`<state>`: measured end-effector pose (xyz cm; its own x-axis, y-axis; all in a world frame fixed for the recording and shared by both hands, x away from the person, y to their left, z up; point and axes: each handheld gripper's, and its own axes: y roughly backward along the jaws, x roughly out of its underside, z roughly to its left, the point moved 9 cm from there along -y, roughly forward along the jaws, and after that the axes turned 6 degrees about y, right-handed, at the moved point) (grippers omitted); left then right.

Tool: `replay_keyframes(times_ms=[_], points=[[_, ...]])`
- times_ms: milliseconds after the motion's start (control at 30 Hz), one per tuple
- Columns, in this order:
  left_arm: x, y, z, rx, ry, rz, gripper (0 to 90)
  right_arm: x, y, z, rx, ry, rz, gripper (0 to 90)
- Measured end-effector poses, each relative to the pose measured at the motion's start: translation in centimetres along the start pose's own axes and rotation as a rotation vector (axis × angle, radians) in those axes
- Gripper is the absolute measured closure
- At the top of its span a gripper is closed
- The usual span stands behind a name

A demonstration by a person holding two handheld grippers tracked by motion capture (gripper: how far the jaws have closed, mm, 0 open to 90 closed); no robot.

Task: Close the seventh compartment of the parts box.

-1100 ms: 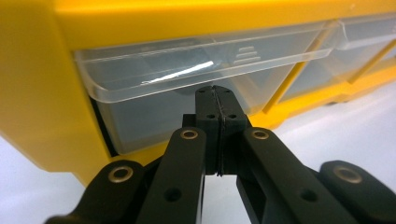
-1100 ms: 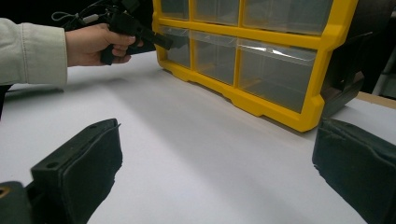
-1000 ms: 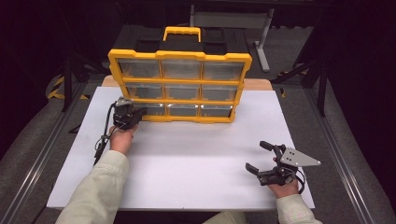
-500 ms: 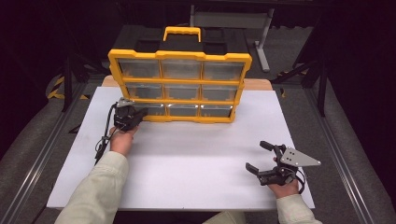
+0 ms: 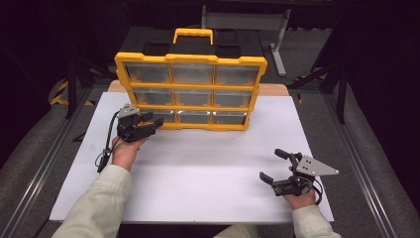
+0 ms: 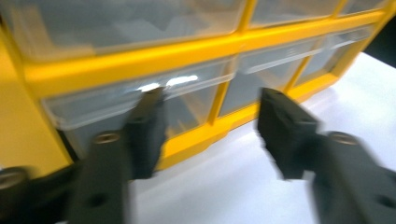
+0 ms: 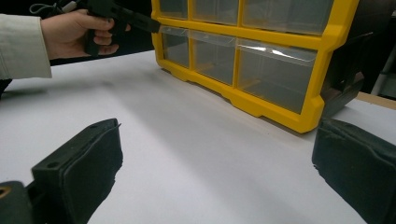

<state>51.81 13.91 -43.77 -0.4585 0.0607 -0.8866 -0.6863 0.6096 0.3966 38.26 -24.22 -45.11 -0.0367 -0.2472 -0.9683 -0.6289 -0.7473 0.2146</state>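
A yellow organizer [image 5: 190, 58] with nine clear drawers stands upright at the back of the white board [image 5: 198, 163]. My left gripper [image 5: 153, 120] is open at the organizer's lower left corner. Its jaw tips are at the front of the bottom-left drawer [image 5: 167, 117]. In the left gripper view, the left gripper [image 6: 210, 100] has one jaw against that drawer's [image 6: 88, 109] upper lip and the other jaw out over the board, all blurred. My right gripper [image 5: 271, 164] is open near the front right of the board, holding nothing, with the jaws of the right gripper [image 7: 219, 154] set wide apart.
The organizer has a yellow carry handle [image 5: 193, 33] on top and a dark back body. A cable [image 5: 105, 153] trails from the left gripper beside the person's hand [image 7: 74, 32]. White board lies between the two grippers. Dark floor and metal frames surround the table.
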Motion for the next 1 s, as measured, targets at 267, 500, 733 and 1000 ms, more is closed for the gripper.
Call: replay_keyframes(times_ms=[267,500,733,1000], points=[[-1.6,2.4,-2.1,0.095,-0.052,-0.102,7.6,0.0,0.0,0.0,0.004,0.0,0.004,1.9],[-1.7,4.3,-4.0,0.161,-0.114,-0.124,3.5,0.1,0.2,0.0,0.009,-0.002,0.003,1.9],[-1.5,6.4,-5.0,0.195,-0.131,-0.146,0.9,0.1,0.2,-0.1,0.01,-0.002,0.003,1.8],[-0.9,8.8,-5.2,0.198,-0.153,-0.16,0.1,0.1,0.3,-0.2,0.015,-0.002,0.003,1.5]])
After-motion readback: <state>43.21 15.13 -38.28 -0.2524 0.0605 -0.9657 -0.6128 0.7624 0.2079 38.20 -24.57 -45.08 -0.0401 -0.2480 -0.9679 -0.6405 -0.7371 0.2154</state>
